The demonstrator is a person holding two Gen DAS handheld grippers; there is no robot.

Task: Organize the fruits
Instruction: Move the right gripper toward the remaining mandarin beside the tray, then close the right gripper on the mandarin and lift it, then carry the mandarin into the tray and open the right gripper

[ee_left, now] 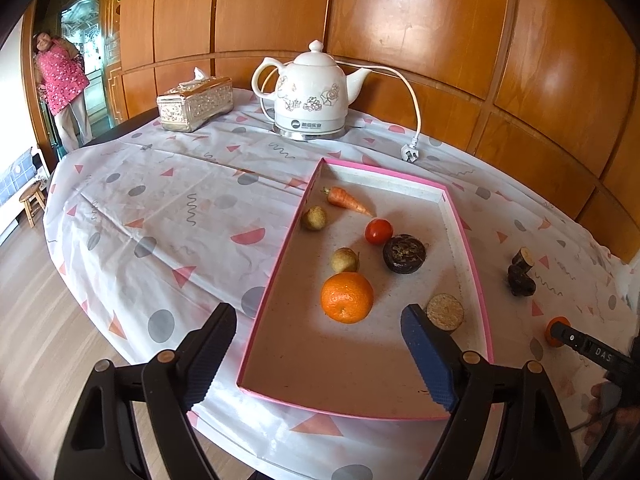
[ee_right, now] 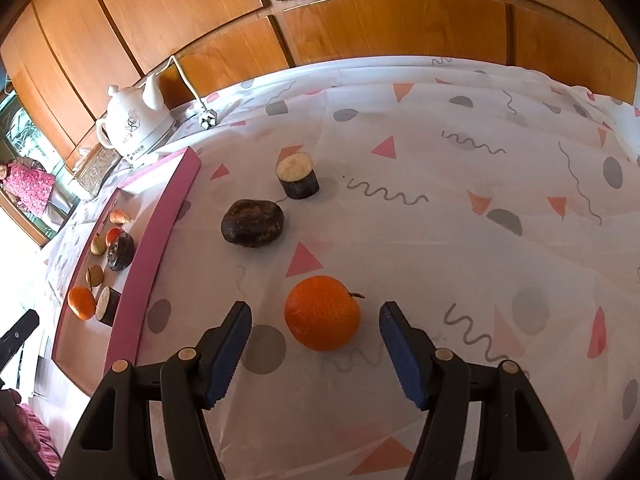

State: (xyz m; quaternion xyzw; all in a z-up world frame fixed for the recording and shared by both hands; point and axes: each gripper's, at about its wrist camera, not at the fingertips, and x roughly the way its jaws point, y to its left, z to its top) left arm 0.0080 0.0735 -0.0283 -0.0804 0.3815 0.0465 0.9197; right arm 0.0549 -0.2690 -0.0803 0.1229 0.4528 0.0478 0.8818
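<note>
A pink-rimmed tray (ee_left: 280, 280) holds a carrot (ee_left: 348, 201), a tomato (ee_left: 378, 231), two small tan fruits, a dark round fruit (ee_left: 404, 253), an orange (ee_left: 347, 297) and a cut dark piece (ee_left: 445, 313). My left gripper (ee_left: 318, 318) hovers open over the tray's near end, holding nothing. On the cloth right of the tray lie a second orange (ee_right: 322, 312), a dark fruit (ee_right: 253, 223) and a cut dark stub (ee_right: 298, 176). My right gripper (ee_right: 316, 312) is open, its fingertips either side of that orange with a gap on both sides.
A white kettle (ee_left: 310, 92), its cord and plug (ee_left: 409, 155), and a tissue box (ee_left: 195, 103) stand at the table's far side against the wooden wall. The table edge drops to wood floor on the left. A person (ee_left: 60, 80) stands in the far doorway.
</note>
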